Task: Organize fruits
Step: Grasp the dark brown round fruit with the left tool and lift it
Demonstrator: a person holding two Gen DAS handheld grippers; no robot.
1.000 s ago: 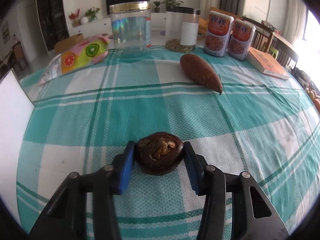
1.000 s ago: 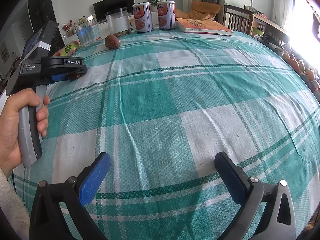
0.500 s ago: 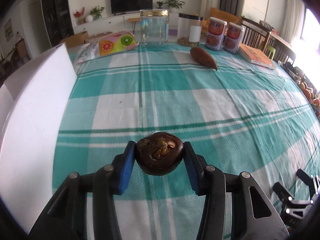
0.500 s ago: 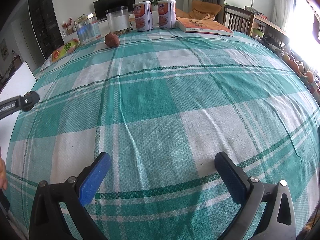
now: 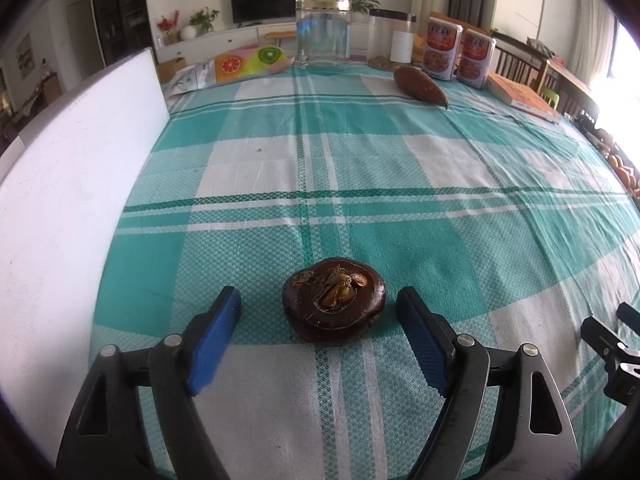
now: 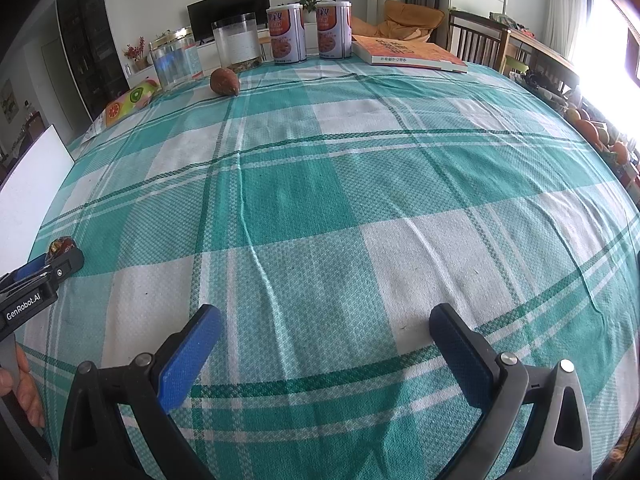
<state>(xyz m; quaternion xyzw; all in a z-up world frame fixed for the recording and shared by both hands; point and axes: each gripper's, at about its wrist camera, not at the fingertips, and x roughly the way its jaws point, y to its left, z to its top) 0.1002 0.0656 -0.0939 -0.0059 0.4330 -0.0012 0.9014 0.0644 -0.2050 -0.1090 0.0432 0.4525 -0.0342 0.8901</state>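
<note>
A dark brown round fruit [image 5: 334, 305] with a dry, cracked top lies on the green checked tablecloth [image 5: 360, 168]. My left gripper [image 5: 320, 340] is open, its blue pads on either side of the fruit and not touching it. A brown pointed sweet potato [image 5: 419, 85] lies far back; it also shows in the right wrist view [image 6: 225, 81]. My right gripper [image 6: 326, 348] is open and empty above bare cloth. The left gripper shows at the left edge of the right wrist view [image 6: 44, 276].
A white board [image 5: 68, 184] stands along the left edge. At the back are a clear jar [image 5: 323, 36], a second jar [image 5: 392, 42], two cans [image 5: 460, 54], a book [image 5: 524, 98] and a fruit-print bag [image 5: 240, 64]. Oranges [image 6: 592, 128] lie off the right side.
My left gripper has opened and let the dark fruit down onto the cloth near the white board. It had carried it back toward the near left. The right gripper has not moved.
</note>
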